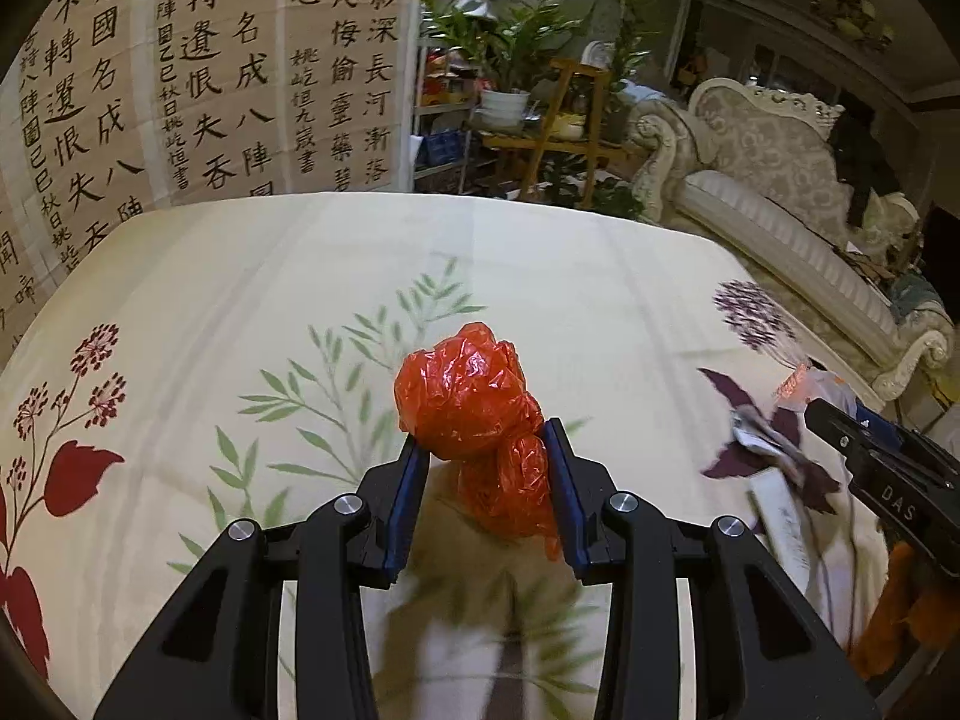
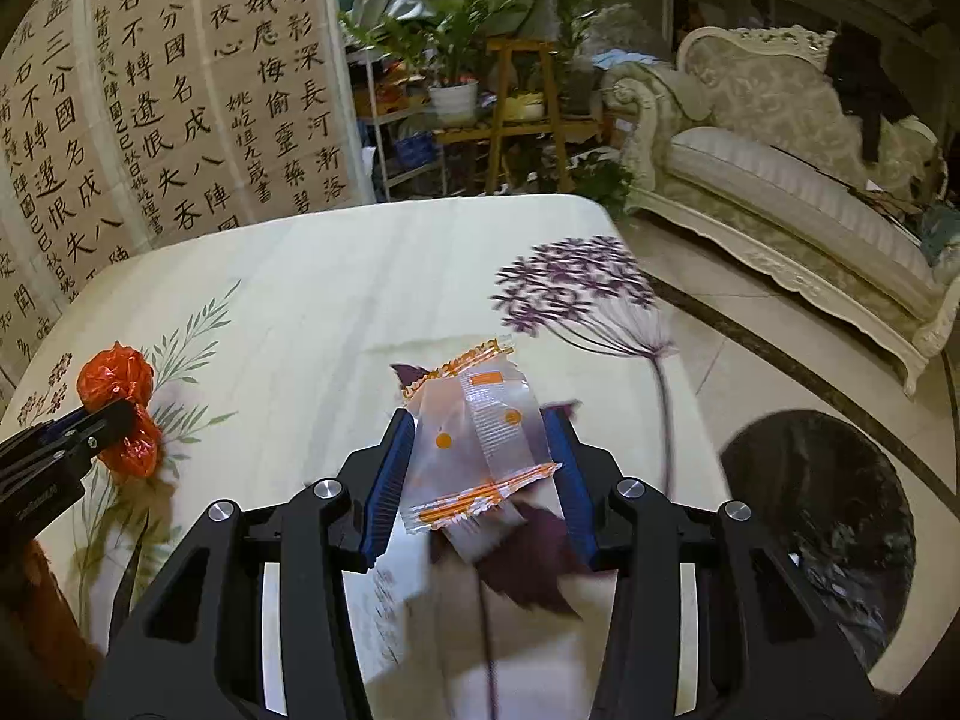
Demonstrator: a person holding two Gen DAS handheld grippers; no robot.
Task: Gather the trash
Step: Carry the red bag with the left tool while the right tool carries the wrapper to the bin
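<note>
Red crumpled plastic bag (image 1: pixel 474 414) sits pinched between the blue pads of the left gripper (image 1: pixel 486 450), held clear above the floral tablecloth (image 1: pixel 252 276); presumably kept aloft so it can be carried to disposal. Moving right: the clear orange-printed wrapper (image 2: pixel 480 438) lies between the right gripper (image 2: pixel 480 450) pads, both pads against its edges, so it looks gripped. Wrapper appears lifted just off the cloth near the table's right edge.
</note>
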